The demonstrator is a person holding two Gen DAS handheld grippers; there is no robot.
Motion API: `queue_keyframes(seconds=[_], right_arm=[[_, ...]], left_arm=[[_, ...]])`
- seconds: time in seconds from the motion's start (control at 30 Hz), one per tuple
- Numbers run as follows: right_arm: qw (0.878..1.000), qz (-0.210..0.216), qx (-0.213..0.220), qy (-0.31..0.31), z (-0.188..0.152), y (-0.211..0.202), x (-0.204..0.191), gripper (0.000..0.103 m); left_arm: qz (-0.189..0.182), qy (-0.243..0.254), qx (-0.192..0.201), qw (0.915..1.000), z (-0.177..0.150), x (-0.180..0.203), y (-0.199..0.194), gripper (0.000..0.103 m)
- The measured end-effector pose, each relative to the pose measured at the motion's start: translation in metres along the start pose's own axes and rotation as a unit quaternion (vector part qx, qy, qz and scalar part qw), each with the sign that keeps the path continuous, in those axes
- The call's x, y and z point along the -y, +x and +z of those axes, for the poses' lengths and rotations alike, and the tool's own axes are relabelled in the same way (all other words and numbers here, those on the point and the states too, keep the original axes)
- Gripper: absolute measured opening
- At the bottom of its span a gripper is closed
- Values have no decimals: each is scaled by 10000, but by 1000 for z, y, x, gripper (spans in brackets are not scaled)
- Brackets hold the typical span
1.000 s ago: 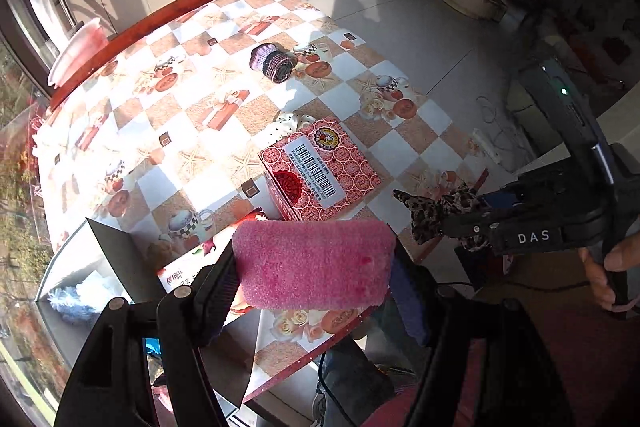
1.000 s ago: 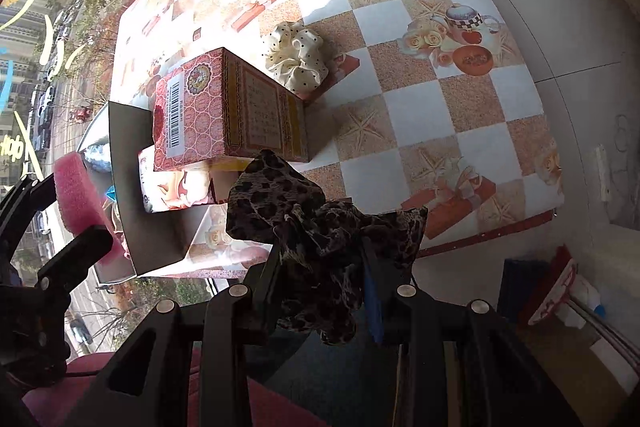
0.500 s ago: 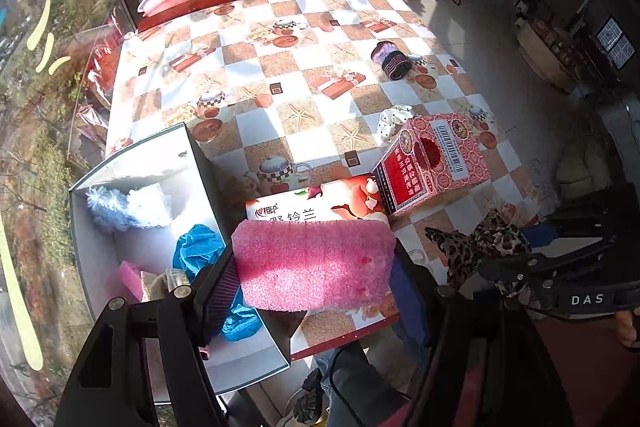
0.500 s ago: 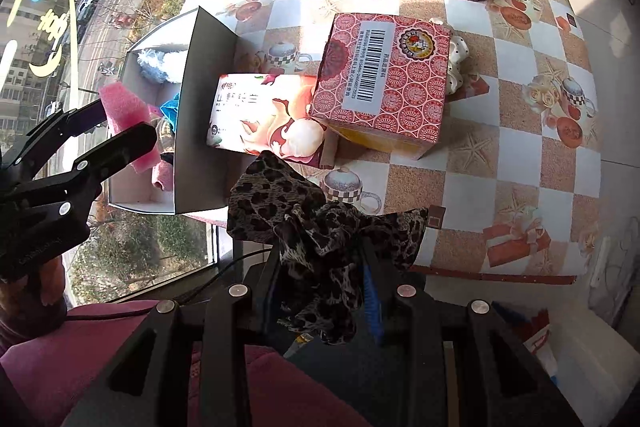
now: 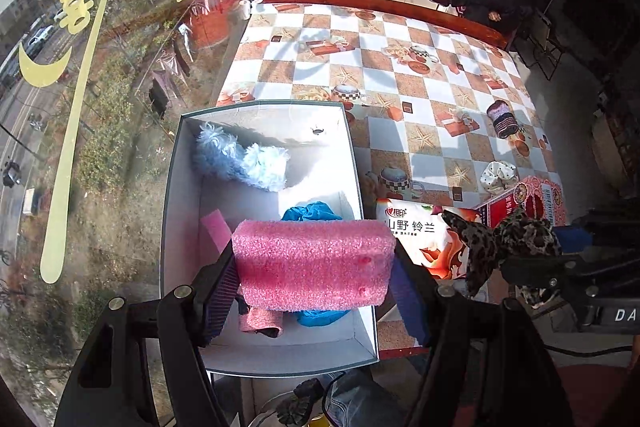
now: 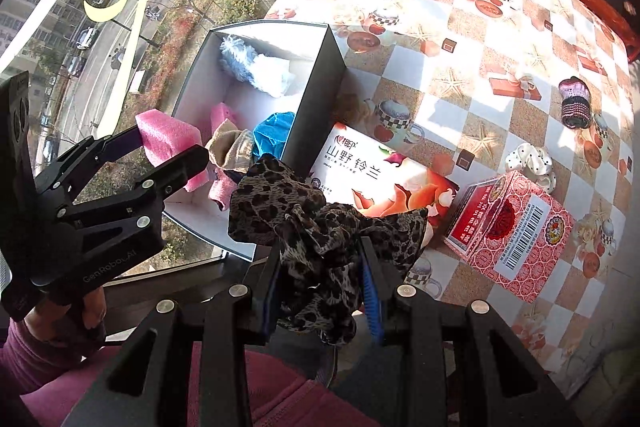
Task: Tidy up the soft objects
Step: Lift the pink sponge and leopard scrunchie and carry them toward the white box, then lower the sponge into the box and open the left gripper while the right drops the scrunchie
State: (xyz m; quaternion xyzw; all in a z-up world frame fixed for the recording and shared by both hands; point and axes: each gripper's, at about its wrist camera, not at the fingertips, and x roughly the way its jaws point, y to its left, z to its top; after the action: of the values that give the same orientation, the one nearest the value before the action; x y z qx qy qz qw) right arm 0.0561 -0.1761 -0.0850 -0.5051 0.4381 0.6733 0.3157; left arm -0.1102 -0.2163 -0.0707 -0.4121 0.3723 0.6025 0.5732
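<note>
— Claw status, left first?

— My left claw (image 5: 314, 269) is clenched on the pink foam (image 5: 312, 263), one finger pressed to each end. It hangs above the near end of the white box (image 5: 362, 187), which sits at the bench's (image 5: 424, 143) left near corner by the window.

— What's in the box?

— A fluffy blue piece (image 5: 242, 161) at the far end, a blue cloth (image 5: 310, 213) under the foam, a second pink foam strip (image 5: 214, 229) against the left wall, and a beige rag (image 6: 230, 147) that I see only from the right wrist camera.

— And the right claw?

— My right claw (image 6: 322, 291) is grasping the leopard scrunchie (image 6: 316, 227); the fabric bulges out above both blue pads (image 6: 370, 297). It's held off the near edge of the bench, right of the box, just near of the tissue pack (image 6: 380, 179).

— Anything loose on the bench?

— A white dotted scrunchie (image 6: 530, 161) sits right behind the red carton (image 6: 516, 227), touching or nearly so; I can't tell which. A knitted purple piece (image 6: 574, 103) lies farther back on the right, well apart from the rest. The carton and the tissue pack lie side by side near the front edge, pack nearer the box.

— Are the two claws close?

— Near each other, not touching; from the left wrist view the leopard scrunchie shows right of the foam.
</note>
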Motion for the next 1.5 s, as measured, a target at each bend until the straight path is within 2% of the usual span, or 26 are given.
queue_keyframes(seconds=[0.23, 0.57, 1.03, 1.5], right_arm=[[9996, 40, -2, -274, 44, 10, -28, 36], [9995, 145, 57, -282, 93, 24, -56, 36], [9993, 185, -106, -310, 121, 44, -67, 36], [9996, 137, -199, -160, 139, 57, -66, 36]], left_arm=[[367, -497, 32, 9981, -5, -34, 6, 73], [673, -924, 14, 9934, 2, -55, 22, 73], [762, -1181, -106, 9900, 9, -68, 37, 73], [724, -1122, -153, 9909, 22, -67, 50, 73]])
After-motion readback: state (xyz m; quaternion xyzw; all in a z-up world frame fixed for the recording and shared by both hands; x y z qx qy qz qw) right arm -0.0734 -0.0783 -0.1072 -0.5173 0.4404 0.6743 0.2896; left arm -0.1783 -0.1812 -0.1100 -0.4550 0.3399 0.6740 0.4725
